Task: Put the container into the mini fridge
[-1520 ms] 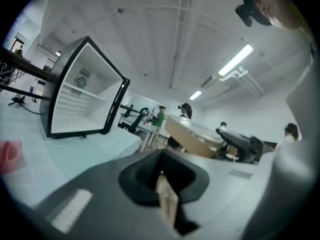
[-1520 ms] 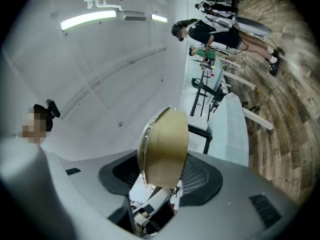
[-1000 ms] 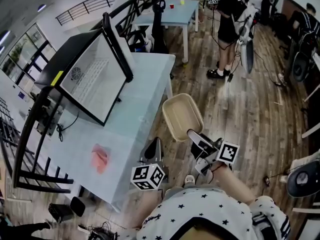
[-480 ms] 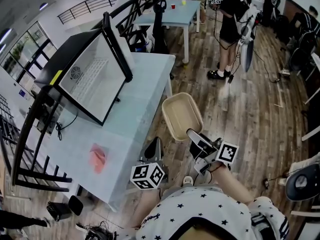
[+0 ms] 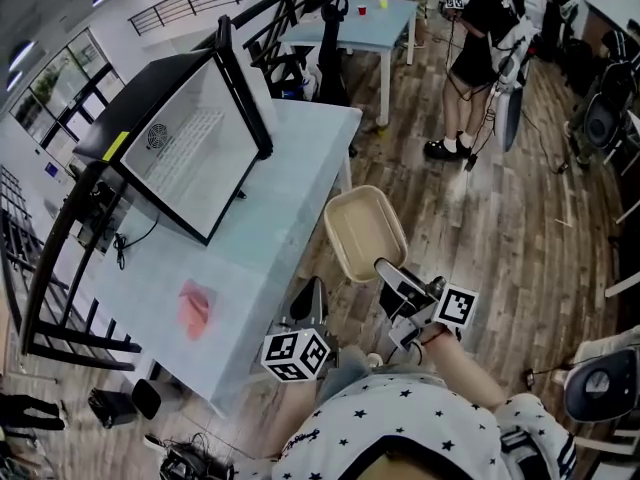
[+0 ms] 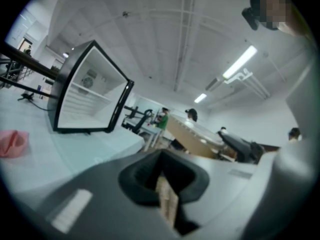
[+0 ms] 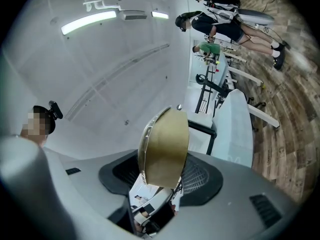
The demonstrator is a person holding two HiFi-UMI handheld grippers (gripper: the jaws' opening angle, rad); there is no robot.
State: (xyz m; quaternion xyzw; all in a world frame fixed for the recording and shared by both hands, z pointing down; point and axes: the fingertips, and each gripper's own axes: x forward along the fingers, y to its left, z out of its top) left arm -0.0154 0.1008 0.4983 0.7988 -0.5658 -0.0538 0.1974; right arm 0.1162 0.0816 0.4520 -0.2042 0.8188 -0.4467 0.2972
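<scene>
The tan, shallow container hangs in the air just off the table's right edge, with my right gripper shut on its near rim. In the right gripper view the container stands edge-on between the jaws of the right gripper. The black mini fridge stands on the pale blue table, its door swung open and its white inside showing. My left gripper is at the table's near edge, left of the container, shut with nothing held. The mini fridge lies ahead in the left gripper view.
A pink cloth lies on the table's near part, and the same pink cloth shows low left in the left gripper view. A second table and a standing person are further off on the wooden floor. Black railings run left.
Both grippers and the container keep their places. Only the head view has shifted a little, and the person in the background has stepped slightly.
</scene>
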